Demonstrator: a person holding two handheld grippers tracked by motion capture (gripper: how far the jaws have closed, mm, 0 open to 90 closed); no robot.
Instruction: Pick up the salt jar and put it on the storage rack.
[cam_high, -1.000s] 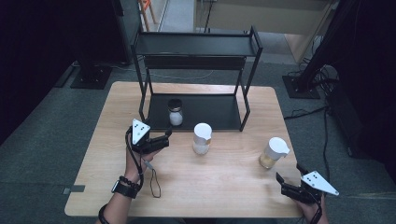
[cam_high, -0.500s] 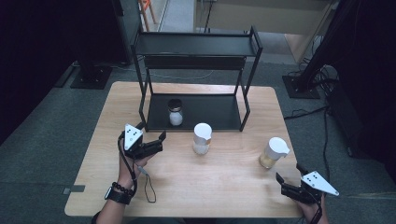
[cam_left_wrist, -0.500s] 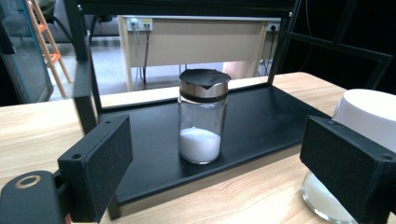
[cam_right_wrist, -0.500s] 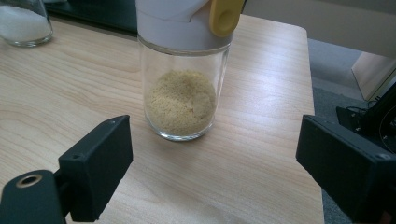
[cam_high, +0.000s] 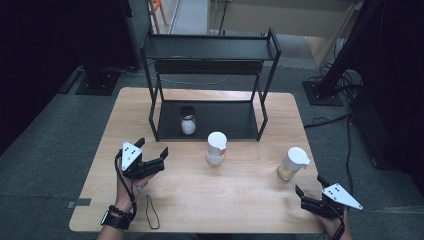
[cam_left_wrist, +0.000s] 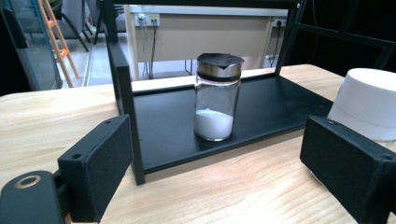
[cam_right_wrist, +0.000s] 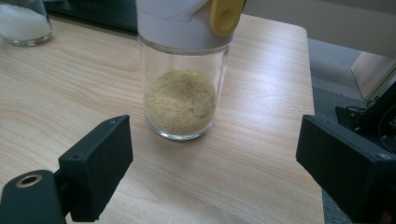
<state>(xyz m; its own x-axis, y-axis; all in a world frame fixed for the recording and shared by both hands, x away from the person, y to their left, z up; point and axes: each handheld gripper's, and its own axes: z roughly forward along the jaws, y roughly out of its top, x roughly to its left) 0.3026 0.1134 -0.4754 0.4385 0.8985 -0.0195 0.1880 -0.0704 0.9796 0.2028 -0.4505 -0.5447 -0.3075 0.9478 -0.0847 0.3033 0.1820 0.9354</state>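
A small glass jar with a dark lid (cam_high: 188, 120) (cam_left_wrist: 216, 95), part full of white powder, stands on the bottom tray of a black two-tier rack (cam_high: 227, 120) (cam_left_wrist: 275, 100). In front of the rack stands a white-capped jar (cam_high: 216, 148) (cam_left_wrist: 369, 102). At the right, a glass jar of yellow grains (cam_high: 292, 164) (cam_right_wrist: 184, 77) has a white cap with a yellow tab. My left gripper (cam_high: 151, 149) (cam_left_wrist: 224, 172) is open, empty, facing the dark-lidded jar from the table's left. My right gripper (cam_high: 309, 186) (cam_right_wrist: 219, 163) is open, just short of the yellow-grain jar.
The wooden table (cam_high: 240, 197) has bare room in front of the jars. The rack's posts (cam_left_wrist: 123, 93) stand between my left gripper and the tray. A cable (cam_high: 149, 212) trails from the left gripper. Cables and a stand base (cam_high: 327, 92) lie on the floor at the right.
My left gripper has drawn back toward the table's near left, away from the rack. The right gripper and the jars have stayed put.
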